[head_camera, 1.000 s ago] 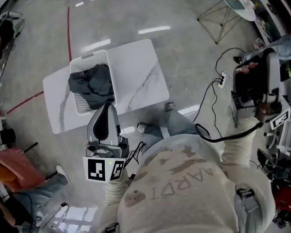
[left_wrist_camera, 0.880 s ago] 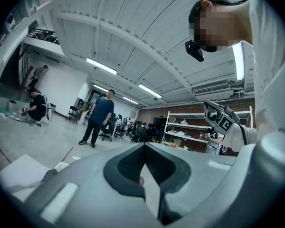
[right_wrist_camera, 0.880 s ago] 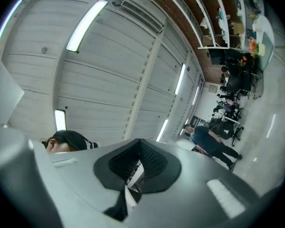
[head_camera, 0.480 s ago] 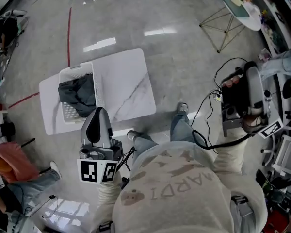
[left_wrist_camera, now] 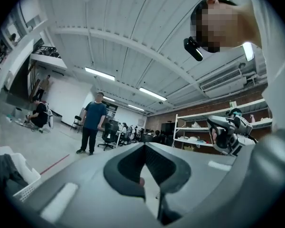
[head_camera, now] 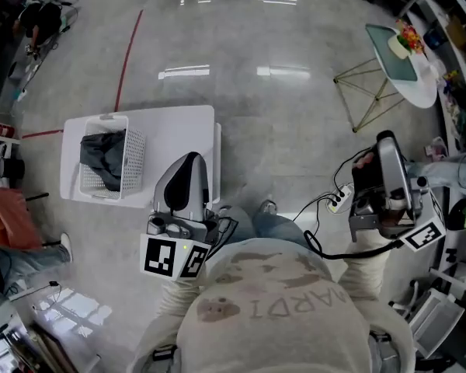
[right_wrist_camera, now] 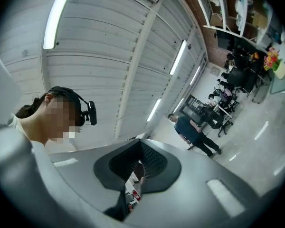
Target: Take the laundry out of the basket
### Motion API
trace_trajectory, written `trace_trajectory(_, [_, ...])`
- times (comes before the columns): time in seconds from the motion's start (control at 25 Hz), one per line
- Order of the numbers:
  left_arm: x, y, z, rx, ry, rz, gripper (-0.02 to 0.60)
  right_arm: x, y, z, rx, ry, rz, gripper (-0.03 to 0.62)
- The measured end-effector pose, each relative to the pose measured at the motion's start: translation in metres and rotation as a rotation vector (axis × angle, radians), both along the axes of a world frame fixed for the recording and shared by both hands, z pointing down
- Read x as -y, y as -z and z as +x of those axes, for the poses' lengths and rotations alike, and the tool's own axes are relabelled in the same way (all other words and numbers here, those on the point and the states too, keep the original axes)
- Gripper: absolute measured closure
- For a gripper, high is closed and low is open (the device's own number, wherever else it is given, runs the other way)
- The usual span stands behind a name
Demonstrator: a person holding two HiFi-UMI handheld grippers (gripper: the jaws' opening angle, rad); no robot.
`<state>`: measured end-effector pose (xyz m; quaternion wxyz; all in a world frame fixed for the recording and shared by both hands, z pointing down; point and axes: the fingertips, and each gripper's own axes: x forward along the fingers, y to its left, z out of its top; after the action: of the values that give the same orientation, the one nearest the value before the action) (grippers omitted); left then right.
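- Dark grey laundry (head_camera: 101, 155) lies bunched inside the white basket (head_camera: 137, 152), filling most of it. None of it hangs over the rim, and no garment lies outside on the surface (head_camera: 179, 134).
- White surface: it carries the basket at its left end in the head view, and the rest of its top is bare.
- Left tool (head_camera: 189, 162): held in front of the person's chest, pointing towards the near edge of the surface. It is well apart from the basket and touches nothing.
- Left tool, own view (left_wrist_camera: 143, 146): the two dark jaws meet at their tips with nothing between them, so the tool is closed and empty. The basket (left_wrist_camera: 20, 184) and laundry (left_wrist_camera: 4, 169) appear only at the lower left edge, off the line of the jaws.
- Right tool (head_camera: 385, 142): held out at the person's right, over bare floor (head_camera: 279, 123) and far from the surface.
- Right tool, own view (right_wrist_camera: 140, 145): jaws pressed together, nothing gripped. It looks up at the ceiling and the wearer.
- Progress, as judged: no part of the task is done. The whole load remains in the basket, and neither tool has reached it.
- Remaining, as judged: bring a tool over the basket, part its jaws, close them on a fold of cloth, and lift the laundry clear onto the surface.
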<state>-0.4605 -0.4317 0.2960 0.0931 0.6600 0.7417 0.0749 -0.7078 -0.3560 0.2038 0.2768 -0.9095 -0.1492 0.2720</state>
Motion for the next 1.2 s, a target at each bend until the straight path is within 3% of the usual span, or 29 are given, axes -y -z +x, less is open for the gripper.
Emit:
trace_trajectory(0.2, [-0.039,0.001,0.036,-0.040,0.145,0.027,0.579,-0.068,-0.026,0.009,-0.053,0.077,0.084,0.566])
trace_trajectory(0.4, [-0.104,-0.015,0.089,-0.153,0.283,0.075,0.580,-0.146,-0.027,0.045,0.031,0.116,0.032,0.566])
trace_trajectory(0.48, [-0.150,-0.013,0.102,-0.164,0.306,0.049,0.580,-0.188,-0.023,0.058,0.047,0.133,0.018,0.566])
trace_trajectory(0.6, [-0.232,0.001,0.119,-0.162,0.275,0.001,0.580,-0.258,-0.010,0.090,0.054,0.144,0.008,0.567])
trace_trajectory(0.76, [-0.316,0.028,0.155,-0.180,0.257,-0.051,0.580,-0.326,0.023,0.153,0.066,0.211,-0.078,0.566])
trace_trajectory(0.88, [-0.357,0.039,0.188,-0.177,0.288,-0.051,0.580,-0.365,0.024,0.204,0.101,0.260,-0.101,0.566])
trace_trajectory(1.04, [-0.392,0.036,0.232,-0.171,0.389,-0.024,0.580,-0.425,0.009,0.278,0.126,0.378,-0.065,0.566])
trace_trajectory(1.2, [-0.400,0.012,0.294,-0.143,0.530,0.028,0.580,-0.471,-0.009,0.371,0.147,0.496,-0.099,0.566])
